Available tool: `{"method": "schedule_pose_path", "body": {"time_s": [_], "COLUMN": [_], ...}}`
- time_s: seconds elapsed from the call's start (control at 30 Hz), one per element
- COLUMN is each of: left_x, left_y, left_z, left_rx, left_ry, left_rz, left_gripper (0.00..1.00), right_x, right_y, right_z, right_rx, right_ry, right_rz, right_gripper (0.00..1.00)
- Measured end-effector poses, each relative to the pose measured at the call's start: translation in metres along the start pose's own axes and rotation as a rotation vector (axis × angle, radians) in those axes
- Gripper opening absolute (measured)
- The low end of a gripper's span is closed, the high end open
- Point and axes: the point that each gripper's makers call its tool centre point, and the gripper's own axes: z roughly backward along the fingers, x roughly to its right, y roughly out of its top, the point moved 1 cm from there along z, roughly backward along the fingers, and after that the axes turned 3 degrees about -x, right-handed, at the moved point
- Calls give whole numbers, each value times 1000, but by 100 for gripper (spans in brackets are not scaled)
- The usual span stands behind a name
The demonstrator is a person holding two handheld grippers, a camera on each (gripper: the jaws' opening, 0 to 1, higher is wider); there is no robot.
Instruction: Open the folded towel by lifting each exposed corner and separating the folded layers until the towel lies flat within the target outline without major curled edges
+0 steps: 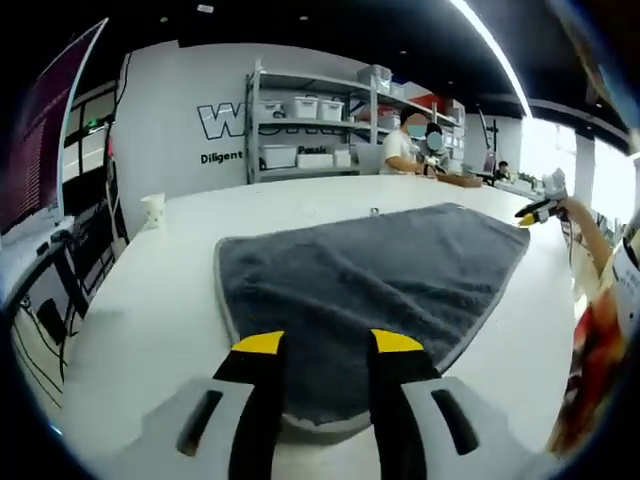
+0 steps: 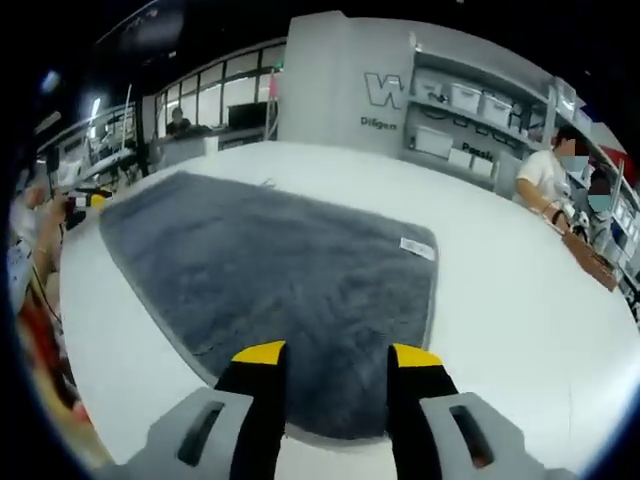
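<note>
Towel point(image 1: 370, 280) showing plain dark grey with a paler grey border, lying on the white bench point(image 1: 150, 320); hand-held gripper point(image 1: 325, 345) showing black jaws, yellow tips.

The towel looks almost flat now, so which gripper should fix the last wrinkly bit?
Hard to call: the gray towel already lies spread on the white table with no clear curl. Both grippers, left and right, are open over an edge. The right has the labelled corner ahead, so maybe right.
</note>
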Motion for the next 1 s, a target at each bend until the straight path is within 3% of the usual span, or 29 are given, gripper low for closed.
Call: {"method": "schedule_pose_path", "body": {"time_s": [0.1,0.27,0.37,0.5,1.0], "left_x": [2,2,0,0,0], "left_y": [-10,-22,-23,-29,-34], "left_z": [-1,-9,-9,-12,-5], "left_rx": [-27,-67,-78,-112,-131], "left_ry": [-12,-8,8,1,7], "left_rz": [-7,-37,-58,-69,-54], "left_gripper": [40,32,27,26,19], "right_x": [-3,-12,-14,-15,-9], "right_y": [-4,-19,-24,-25,-33], "right_z": [-3,-9,-12,-13,-7], "right_rx": [-8,-74,-90,-93,-101], "right_ry": [1,12,14,20,52], "right_rz": [-15,5,5,-4,-39], "right_gripper": [31,26,17,18,20]}}
